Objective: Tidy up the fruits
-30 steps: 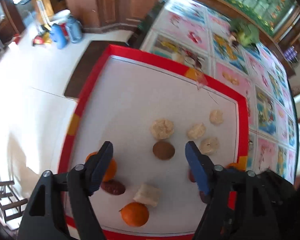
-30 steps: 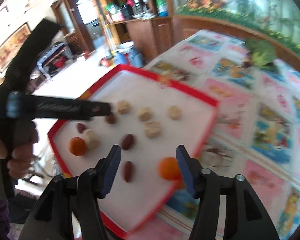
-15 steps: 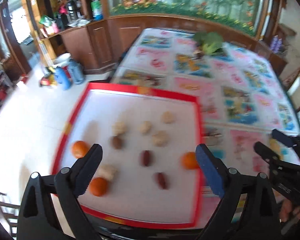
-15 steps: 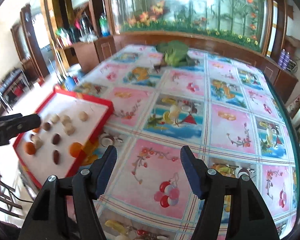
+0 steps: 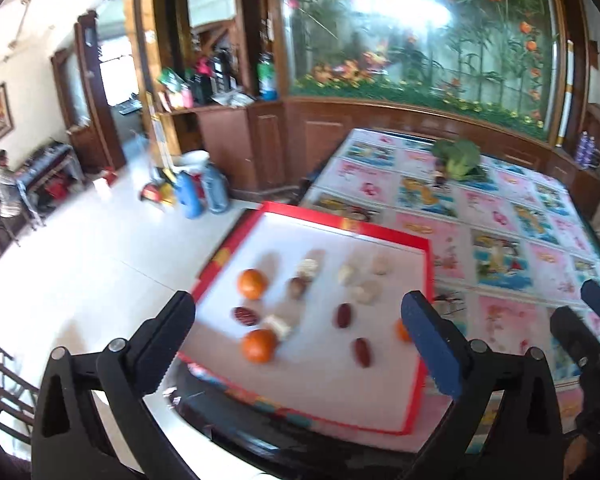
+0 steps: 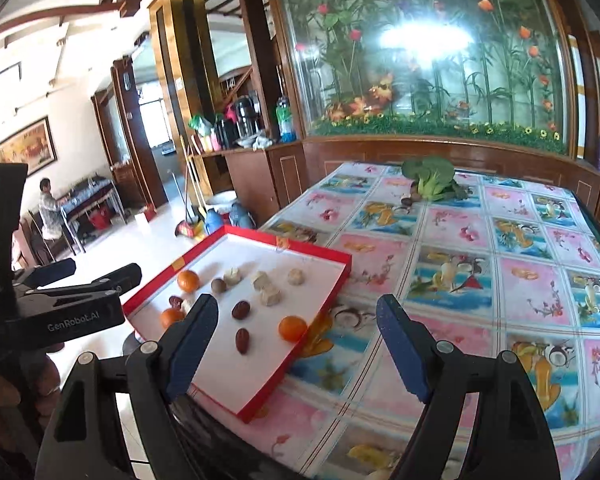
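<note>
Left gripper (image 5: 297, 328): jaws spread wide and just been opening; nothing held, raised above the near end of the tray.
Right gripper (image 6: 297, 344): jaws apart and just been opening; nothing between the pads, over the tray's right edge and the tablecloth.
Tray (image 6: 259, 398): red rim, white floor, on the table's left corner.
Oranges: one (image 6: 292, 328) near the right rim, one (image 6: 188, 280) at the far left, one (image 6: 171, 317) at the near left.
Dates (image 6: 242, 340): dark, scattered between the oranges.
Pale pieces (image 6: 269, 297): grouped toward the far side.
Tablecloth (image 6: 480, 264): colourful picture squares.
Greens (image 6: 430, 178): at the table's far end.
</note>
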{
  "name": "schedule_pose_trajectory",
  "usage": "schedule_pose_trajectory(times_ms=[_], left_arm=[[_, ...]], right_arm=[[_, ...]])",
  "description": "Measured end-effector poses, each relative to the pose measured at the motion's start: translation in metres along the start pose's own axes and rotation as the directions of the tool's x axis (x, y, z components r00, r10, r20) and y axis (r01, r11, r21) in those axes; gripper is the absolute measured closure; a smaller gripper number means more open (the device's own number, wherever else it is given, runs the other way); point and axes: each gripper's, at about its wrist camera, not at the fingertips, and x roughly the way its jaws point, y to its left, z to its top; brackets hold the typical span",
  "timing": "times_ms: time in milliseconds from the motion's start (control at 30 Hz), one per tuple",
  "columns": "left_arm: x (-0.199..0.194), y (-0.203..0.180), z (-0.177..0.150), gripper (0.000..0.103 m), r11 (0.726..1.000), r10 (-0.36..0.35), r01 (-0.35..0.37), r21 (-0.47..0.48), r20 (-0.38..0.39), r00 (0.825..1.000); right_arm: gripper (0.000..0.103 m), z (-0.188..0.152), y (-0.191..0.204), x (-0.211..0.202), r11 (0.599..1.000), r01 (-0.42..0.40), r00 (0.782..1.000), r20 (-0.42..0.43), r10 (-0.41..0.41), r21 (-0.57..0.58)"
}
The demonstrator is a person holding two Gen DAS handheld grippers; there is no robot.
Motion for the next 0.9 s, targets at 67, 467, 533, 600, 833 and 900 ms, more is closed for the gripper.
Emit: schedule_pose_trajectory(times_ms=[67,467,533,600,833,900], left_arm=[[-0.002,0.012,-0.009,0.0,0.999,0.049,-0.049,-0.018,0.013,0.999],[-0.017,0.055,-0.036,0.0,0.984,0.146,-0.142,-0.105,0.031,0.989],[-0.022,0.055,-0.038,0.0,0.984,0.156,-0.15,-0.1,0.052,0.986],[-0.027,0.057,-0.038,0.0,0.985,0.151,-0.145,-0.096,0.066,0.986],[-0.036,0.067,-0.041,0.0,0.984,0.141,-0.128,-0.127,0.106,0.984],[-0.037,0.068,-0.041,0.0,0.983,0.149,-0.135,-0.126,0.111,0.982]], right_arm=[[0.022,-0.004,0.006,0.001,1.0,-0.011,1.0,-0.015,0.011,0.01],[0.022,-0.009,0.039,-0.022,0.999,-0.018,0.998,0.054,0.02,-0.039],[0.022,-0.009,0.04,-0.021,0.999,-0.017,0.998,0.067,0.02,-0.036],[0.022,-0.009,0.042,-0.02,0.999,-0.016,0.997,0.08,0.019,-0.034],[0.022,-0.006,0.054,-0.015,0.998,-0.003,0.995,0.1,0.009,-0.06],[0.022,-0.006,0.056,-0.014,0.998,-0.005,0.995,0.101,0.011,-0.063]])
